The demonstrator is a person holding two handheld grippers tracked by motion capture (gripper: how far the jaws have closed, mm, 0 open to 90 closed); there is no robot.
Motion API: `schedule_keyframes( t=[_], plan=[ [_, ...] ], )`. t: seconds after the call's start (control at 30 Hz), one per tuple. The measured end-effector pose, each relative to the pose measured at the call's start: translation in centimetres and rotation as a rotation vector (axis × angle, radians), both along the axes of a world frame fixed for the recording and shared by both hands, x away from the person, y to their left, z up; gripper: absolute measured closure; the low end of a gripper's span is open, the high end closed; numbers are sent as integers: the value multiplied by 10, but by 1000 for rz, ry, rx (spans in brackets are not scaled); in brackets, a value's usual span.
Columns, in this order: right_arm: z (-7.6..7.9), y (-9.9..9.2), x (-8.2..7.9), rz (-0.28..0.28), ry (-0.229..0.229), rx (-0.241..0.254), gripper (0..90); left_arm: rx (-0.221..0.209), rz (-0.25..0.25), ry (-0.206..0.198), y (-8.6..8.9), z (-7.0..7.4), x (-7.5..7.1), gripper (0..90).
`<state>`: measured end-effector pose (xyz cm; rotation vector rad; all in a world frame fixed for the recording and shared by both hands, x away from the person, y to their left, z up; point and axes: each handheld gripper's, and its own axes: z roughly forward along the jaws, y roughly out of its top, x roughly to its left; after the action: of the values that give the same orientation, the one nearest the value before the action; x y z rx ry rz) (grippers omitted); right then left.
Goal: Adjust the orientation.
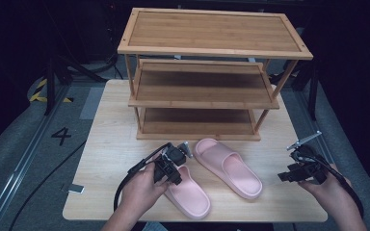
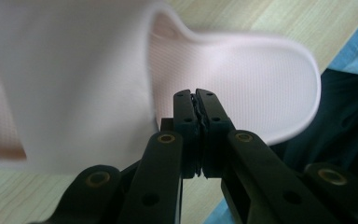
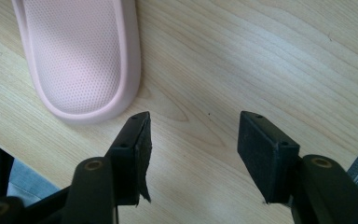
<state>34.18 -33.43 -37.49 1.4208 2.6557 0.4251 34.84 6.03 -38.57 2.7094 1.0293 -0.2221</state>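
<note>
Slipper [image 1: 189, 192] strap hidden beneath left gripper [image 1: 173, 174], jaws closed empty; right gripper [image 1: 285, 176] jaws apart, empty.

Pink slipper [image 3: 81, 56] heel on table [image 3: 242, 60]; fingers [image 3: 137, 144] apart.

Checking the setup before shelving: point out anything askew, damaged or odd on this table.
The two pink slippers do not lie as a neat pair: the right slipper lies at a slant, and the left slipper sits under the shut left gripper. The pad on one jaw of the open right gripper looks frayed and peeling.
</note>
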Motion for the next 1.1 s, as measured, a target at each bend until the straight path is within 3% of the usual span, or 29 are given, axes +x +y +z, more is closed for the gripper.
schedule_keyframes(
  t=[0.3, 0.7, 0.77, 0.83, 0.93, 1.1],
  plan=[
    [-6, 2, 4, 0, 18, -3, 447, -27, 42, -21, 13, 1, 8, 856],
    [-11, 1, 4, -5, 29, -7, 447, -14, 99, -78, 25, 0, 17, 855],
    [-11, 1, 4, -5, 28, -5, 447, -14, 107, -75, 24, 1, 17, 847],
    [-10, 1, 4, -5, 27, -5, 447, -23, 101, -52, 21, -1, 14, 783],
    [-10, 1, 4, -2, 25, -3, 447, -41, 63, -31, 13, -4, 8, 732],
    [-10, 3, 5, 5, 26, -5, 447, -10, 75, -45, 4, -12, 6, 675]
  ],
)
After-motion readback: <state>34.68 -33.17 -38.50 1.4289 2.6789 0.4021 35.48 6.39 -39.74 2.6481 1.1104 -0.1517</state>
